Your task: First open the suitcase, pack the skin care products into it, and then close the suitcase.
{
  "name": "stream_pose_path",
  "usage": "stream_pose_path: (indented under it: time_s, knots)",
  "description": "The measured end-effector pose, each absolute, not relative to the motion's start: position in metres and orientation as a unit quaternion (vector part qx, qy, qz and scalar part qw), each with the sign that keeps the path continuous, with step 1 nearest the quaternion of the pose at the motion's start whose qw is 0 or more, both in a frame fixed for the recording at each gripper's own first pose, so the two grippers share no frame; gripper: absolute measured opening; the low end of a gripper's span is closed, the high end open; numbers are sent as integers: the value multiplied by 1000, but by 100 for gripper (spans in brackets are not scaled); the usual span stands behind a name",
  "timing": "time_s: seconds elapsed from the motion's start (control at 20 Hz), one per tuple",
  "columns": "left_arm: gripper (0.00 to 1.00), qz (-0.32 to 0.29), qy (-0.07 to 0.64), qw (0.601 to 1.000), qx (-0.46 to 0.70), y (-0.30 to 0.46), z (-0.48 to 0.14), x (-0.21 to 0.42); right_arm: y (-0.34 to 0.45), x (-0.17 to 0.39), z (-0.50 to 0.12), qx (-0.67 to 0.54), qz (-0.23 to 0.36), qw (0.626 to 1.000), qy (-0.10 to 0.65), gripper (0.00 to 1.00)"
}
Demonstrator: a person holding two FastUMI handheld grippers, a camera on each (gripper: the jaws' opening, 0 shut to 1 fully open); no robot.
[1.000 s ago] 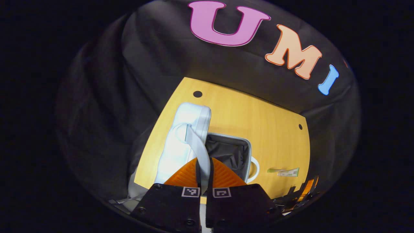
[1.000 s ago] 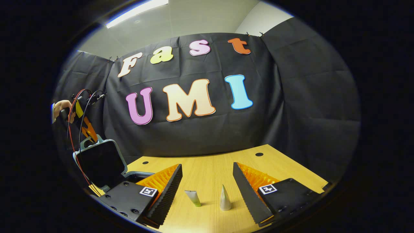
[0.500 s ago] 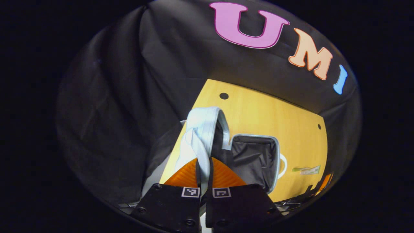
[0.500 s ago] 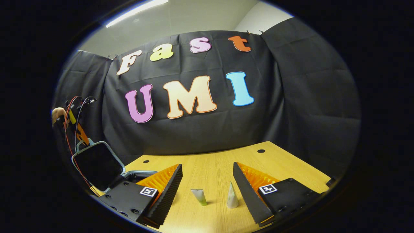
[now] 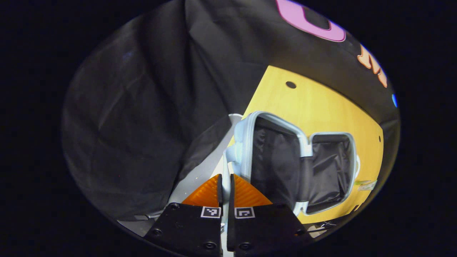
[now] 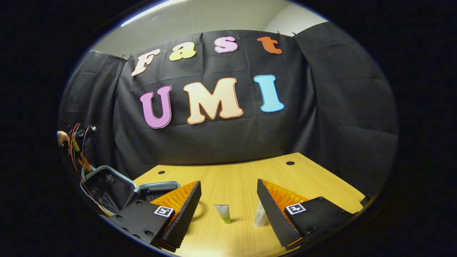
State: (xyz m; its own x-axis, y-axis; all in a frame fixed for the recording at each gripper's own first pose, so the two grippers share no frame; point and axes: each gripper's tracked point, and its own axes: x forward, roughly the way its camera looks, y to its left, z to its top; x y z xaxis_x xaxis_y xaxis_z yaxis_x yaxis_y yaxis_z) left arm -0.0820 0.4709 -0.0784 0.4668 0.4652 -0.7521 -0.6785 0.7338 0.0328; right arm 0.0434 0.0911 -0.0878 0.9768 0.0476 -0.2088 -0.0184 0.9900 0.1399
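Note:
A small pale grey suitcase point(image 5: 246, 132) stands open on the wooden table point(image 5: 307, 107), both halves lined in black. The lid point(image 5: 275, 157) leans back past upright from the base point(image 5: 332, 175). My left gripper point(image 5: 225, 184) is shut on the lid's pale handle strap point(image 5: 225, 171). From the right gripper view, that same left gripper point(image 6: 76, 153) and a hand point(image 6: 62, 137) sit above the lid point(image 6: 107, 185). My right gripper point(image 6: 228, 203) is open, low over the table. A green-tipped white tube point(image 6: 223, 213) lies between its fingers, and a white tube point(image 6: 260, 216) stands against the right finger point(image 6: 271, 205).
The table's left edge point(image 5: 246, 103) runs just beside the suitcase lid, with the black cloth wall close behind it. Red and black cables point(image 6: 80, 167) hang from the left gripper. Round holes point(image 6: 290, 163) mark the table's far corners. Bare wood stretches behind the tubes.
The left gripper has swung the lid farther back and down toward the table's left edge, showing its black lining. The right gripper has crept forward, so the tubes sit closer between its fingers.

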Motion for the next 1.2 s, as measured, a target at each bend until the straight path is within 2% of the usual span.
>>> stream_pose_path:
  time_s: [0.35,0.55,0.65,0.7,0.95,1.05,1.2]
  knots:
    - [1,350,426,815,-178,491,-158,-95,74,39,-99,64,4,990,125,98]
    - [6,354,441,807,-173,486,-179,-97,51,32,-103,59,-20,989,133,98]
    - [12,343,440,811,-173,484,-183,-95,43,27,-105,54,-29,989,136,98]
    - [22,337,438,814,-176,481,-183,-92,40,25,-107,53,-32,989,138,98]
    - [100,300,414,848,-141,433,-149,-77,29,11,-118,59,-53,987,142,98]
    - [95,260,401,872,-109,394,-131,-66,24,6,-124,62,-58,985,147,98]
    - [96,186,359,913,-60,324,-90,-50,18,-1,-136,59,-61,983,162,98]
